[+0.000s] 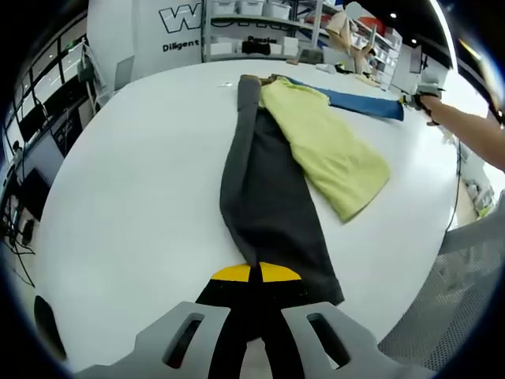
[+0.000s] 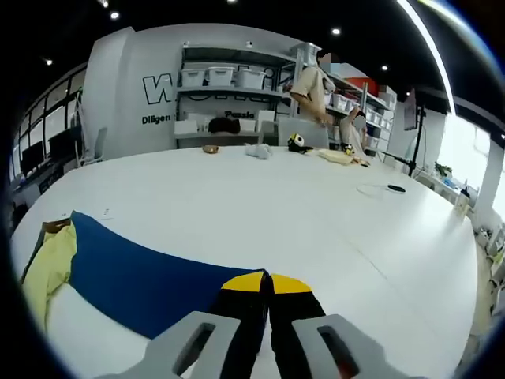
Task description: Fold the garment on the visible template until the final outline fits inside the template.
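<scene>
A long dark grey garment [image 1: 272, 189] lies lengthwise on the white table [image 1: 134, 197]. A yellow garment [image 1: 327, 146] lies partly over its far right side. Beyond that a blue cloth [image 1: 355, 101] stretches to the right. My left gripper [image 1: 256, 274] is shut, its yellow tips on the dark garment's near end. In the right gripper view, my right gripper [image 2: 268, 282] is shut on the near end of the blue cloth [image 2: 134, 276], with the yellow garment [image 2: 47, 268] at the far left. It also shows in the left gripper view, where the right gripper [image 1: 417, 99] is held at the blue cloth's end.
Shelves with white boxes [image 2: 229, 79] line the back wall, where a person [image 2: 312, 91] stands. Small items [image 2: 296, 144] and a cable [image 2: 387, 189] lie on the far table. The table edge and a mesh surface [image 1: 458, 316] are at the lower right.
</scene>
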{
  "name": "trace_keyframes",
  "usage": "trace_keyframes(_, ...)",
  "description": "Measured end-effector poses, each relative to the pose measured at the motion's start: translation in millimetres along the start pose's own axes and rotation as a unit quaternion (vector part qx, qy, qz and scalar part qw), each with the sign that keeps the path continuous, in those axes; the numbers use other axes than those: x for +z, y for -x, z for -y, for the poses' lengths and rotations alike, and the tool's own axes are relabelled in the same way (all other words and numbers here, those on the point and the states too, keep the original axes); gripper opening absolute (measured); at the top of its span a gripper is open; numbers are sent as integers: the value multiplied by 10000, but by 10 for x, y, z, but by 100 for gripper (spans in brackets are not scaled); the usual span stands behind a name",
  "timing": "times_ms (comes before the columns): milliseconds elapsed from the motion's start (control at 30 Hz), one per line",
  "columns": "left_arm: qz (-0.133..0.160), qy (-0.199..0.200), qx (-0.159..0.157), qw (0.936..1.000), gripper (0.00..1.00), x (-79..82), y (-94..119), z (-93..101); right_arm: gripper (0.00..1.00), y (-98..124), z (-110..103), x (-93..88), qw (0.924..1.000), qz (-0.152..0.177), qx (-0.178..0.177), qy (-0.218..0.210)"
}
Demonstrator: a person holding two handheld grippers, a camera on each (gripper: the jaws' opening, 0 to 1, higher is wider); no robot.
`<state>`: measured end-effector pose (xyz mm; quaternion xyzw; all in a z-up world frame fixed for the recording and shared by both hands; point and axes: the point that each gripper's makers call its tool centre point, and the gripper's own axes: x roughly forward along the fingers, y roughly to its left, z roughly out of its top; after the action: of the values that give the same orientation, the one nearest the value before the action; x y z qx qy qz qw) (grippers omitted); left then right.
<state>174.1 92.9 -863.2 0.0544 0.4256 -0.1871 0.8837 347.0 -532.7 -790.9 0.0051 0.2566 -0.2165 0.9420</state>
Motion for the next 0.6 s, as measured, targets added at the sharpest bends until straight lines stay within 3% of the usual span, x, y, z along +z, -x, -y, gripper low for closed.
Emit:
trace_keyframes(67,9,18,4,10000,0,2,0,-7,0,-17,86,-116,9997,-173,-173,30)
trace_keyframes(167,9,12,8,10000,0,3,-1,-12,0,-68,52,-283,9987,-469,-116,148)
trace_keyframes(300,7,17,14,10000,0,1,1,-12,0,-83,-20,-416,9967,-682,-93,428)
trace_keyframes(600,12,88,30,10000,0,-5,1,-37,0,-183,30,-693,9913,-1089,-76,737)
